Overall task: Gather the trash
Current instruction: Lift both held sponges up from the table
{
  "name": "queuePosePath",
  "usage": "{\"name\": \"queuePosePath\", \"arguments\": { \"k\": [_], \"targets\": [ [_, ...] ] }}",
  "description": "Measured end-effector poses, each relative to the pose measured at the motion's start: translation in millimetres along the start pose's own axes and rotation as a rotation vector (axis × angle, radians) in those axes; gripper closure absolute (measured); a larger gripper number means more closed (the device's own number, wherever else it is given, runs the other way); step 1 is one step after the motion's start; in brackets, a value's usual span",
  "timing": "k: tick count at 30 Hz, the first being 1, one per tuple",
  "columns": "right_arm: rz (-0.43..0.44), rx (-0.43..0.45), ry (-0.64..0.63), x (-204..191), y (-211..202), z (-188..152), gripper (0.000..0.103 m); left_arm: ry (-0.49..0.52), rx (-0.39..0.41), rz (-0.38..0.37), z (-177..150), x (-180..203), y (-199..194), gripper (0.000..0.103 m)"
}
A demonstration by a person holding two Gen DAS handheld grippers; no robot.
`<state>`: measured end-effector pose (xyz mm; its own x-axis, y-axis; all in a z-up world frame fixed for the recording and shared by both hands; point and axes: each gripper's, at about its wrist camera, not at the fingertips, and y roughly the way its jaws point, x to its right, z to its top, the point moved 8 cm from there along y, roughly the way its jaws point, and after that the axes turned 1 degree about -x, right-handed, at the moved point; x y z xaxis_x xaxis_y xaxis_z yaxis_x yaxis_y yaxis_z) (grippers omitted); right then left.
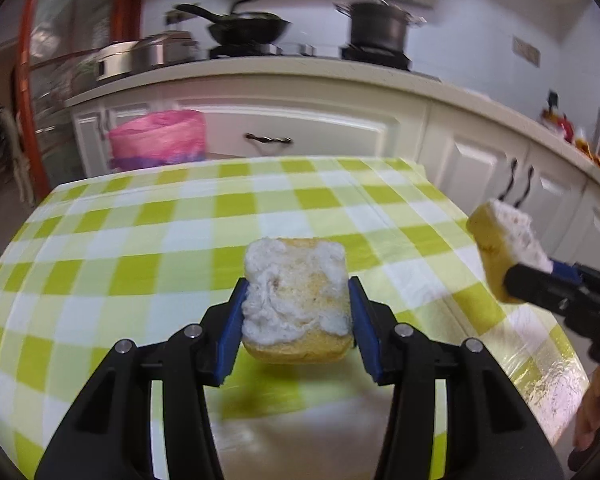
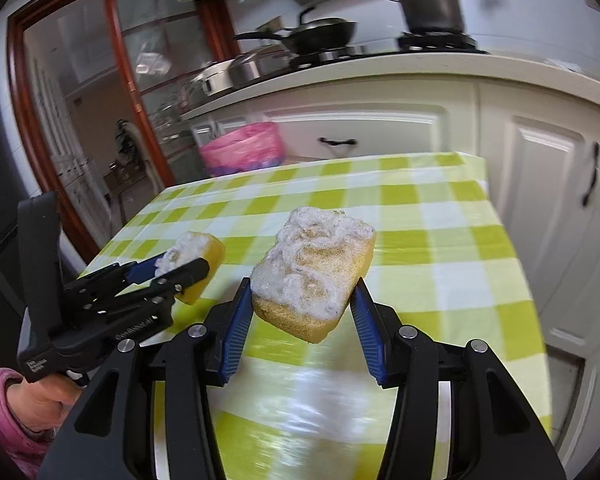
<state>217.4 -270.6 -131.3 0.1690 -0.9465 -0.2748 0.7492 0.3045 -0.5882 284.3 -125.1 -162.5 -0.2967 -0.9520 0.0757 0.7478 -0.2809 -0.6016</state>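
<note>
the left wrist view shows the left gripper (image 1: 298,312) from behind, its blue pads (image 1: 232,332) pinching a yellow sponge (image 1: 296,300) by its two short sides; the worn white scouring face is up and the sponge is clear of the table (image 1: 100,240), its shadow lying on the green-and-white check cloth below. only this view shows the counter running off to the right with some small red and orange things, too blurred to name. at its right edge the right gripper (image 1: 516,276) comes in from the side, clamped on a second sponge (image 1: 500,248) held tilted, white face turned up and right, over the table's right edge.

the right wrist view gives what the other cannot: the right gripper (image 2: 304,300) from behind, its pads (image 2: 238,324) gripping that second sponge (image 2: 314,270), which sits skewed between them, its far end raised and swung right, above the middle of the table. it also shows a hand (image 2: 40,404) in a pink sleeve (image 2: 0,412) holding the left gripper (image 2: 192,276) near the table's left edge, closed on the first sponge (image 2: 198,260), and a wooden-framed glass door (image 2: 100,100) at left.

both views show a pink-lined bin (image 1: 158,140) on the floor beyond the table's far left corner, white cabinets (image 1: 320,120), and a wok (image 1: 252,26) and pot (image 1: 376,24) on the hob.
</note>
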Motion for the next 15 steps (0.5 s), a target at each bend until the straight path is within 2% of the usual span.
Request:
{"name": "queuePosePath", "arguments": {
  "k": [3, 9, 15],
  "targets": [
    [0.024, -0.002, -0.045, -31.1, 8.4, 2.4, 0.055, -0.038, 0.018, 0.012, -1.0, -24.9, -18.3, 0.055],
    [0.085, -0.039, -0.117, -94.4, 36.0, 2.6, 0.055, -0.060, 0.065, 0.089, -8.4, -78.0, -52.3, 0.055],
    [0.131, -0.072, -0.169, -140.6, 63.0, 4.0, 0.055, -0.120, 0.084, 0.140, -14.8, -124.3, -72.0, 0.055]
  ]
}}
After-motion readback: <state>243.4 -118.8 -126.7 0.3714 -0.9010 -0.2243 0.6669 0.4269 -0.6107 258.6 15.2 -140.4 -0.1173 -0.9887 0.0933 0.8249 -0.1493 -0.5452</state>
